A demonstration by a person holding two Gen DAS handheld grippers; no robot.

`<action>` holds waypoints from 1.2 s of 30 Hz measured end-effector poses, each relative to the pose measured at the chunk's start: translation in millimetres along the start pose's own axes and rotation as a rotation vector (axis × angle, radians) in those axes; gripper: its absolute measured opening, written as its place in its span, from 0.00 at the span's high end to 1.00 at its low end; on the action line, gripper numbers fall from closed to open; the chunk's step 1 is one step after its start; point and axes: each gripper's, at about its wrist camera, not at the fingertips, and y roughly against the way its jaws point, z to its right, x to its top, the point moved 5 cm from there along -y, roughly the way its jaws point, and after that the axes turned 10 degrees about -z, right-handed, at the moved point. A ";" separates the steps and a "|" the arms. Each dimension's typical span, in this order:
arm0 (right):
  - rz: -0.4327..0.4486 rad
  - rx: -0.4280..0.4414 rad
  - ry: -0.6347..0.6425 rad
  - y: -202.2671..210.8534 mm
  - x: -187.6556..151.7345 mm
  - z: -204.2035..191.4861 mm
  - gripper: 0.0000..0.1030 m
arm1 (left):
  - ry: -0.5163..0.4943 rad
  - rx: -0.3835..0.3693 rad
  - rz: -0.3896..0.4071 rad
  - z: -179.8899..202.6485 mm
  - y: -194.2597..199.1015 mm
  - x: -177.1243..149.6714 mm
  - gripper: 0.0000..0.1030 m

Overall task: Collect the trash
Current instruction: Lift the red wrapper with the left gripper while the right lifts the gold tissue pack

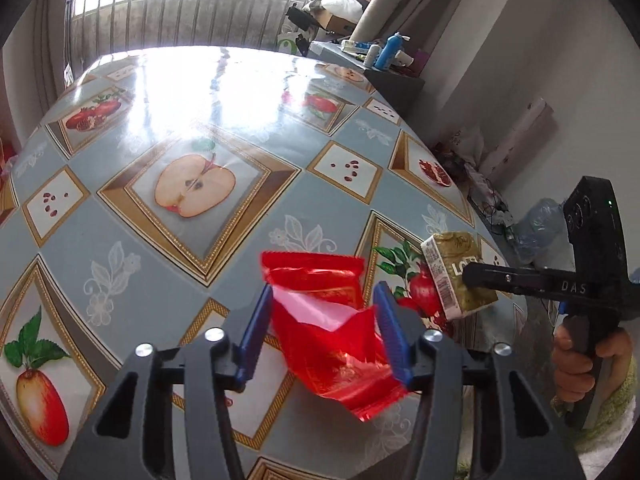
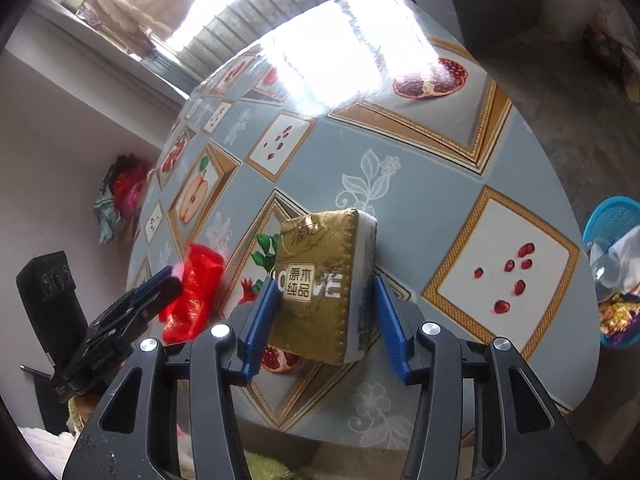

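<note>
Left wrist view shows the left tool (image 1: 320, 328) half open, with the red wrapper (image 1: 332, 336) between its two blue pads. The wrapper looks lifted above the desk (image 1: 168, 92), and it touches the right pad; I cannot tell if the left pad presses on it, so whether the grip is firm is not clear. Its long axis runs from the top left to the bottom right of this view, slanted across the gap.

Right wrist view shows the right tool (image 2: 326, 316) also about half open. The gold tissue pack (image 2: 320, 284) stands between its pads, with its long side pointing away from the camera. The left pad is against the pack, but a small gap shows at the right pad, so I judge the hold as loose or uncertain.

The blue basket (image 2: 614, 272), already with rubbish inside, lies beyond the desk edge to the right of the right tool. I judge the right hand is nearer to it, and the left hand must travel across. Both tools point downward over the near edge of the desk, side by side
</note>
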 end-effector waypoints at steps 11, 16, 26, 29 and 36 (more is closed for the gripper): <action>0.032 -0.075 0.020 -3.9 -4.5 -9.9 0.34 | -0.065 0.166 -0.081 6.4 -31.7 -11.7 0.39; 0.043 -0.160 0.051 -12.0 -3.9 -18.4 0.34 | -0.100 0.223 -0.072 8.7 -36.3 -8.2 0.39; 0.059 -0.265 0.103 -18.2 -6.4 -22.9 0.34 | -0.149 0.275 -0.055 12.1 -38.2 -6.9 0.49; 0.055 -0.279 0.110 -19.7 -5.8 -24.2 0.34 | -0.161 0.276 -0.050 13.8 -38.2 -7.1 0.51; 0.059 -0.305 0.125 -21.4 -6.2 -26.6 0.40 | -0.168 0.273 -0.045 16.0 -41.6 -4.2 0.58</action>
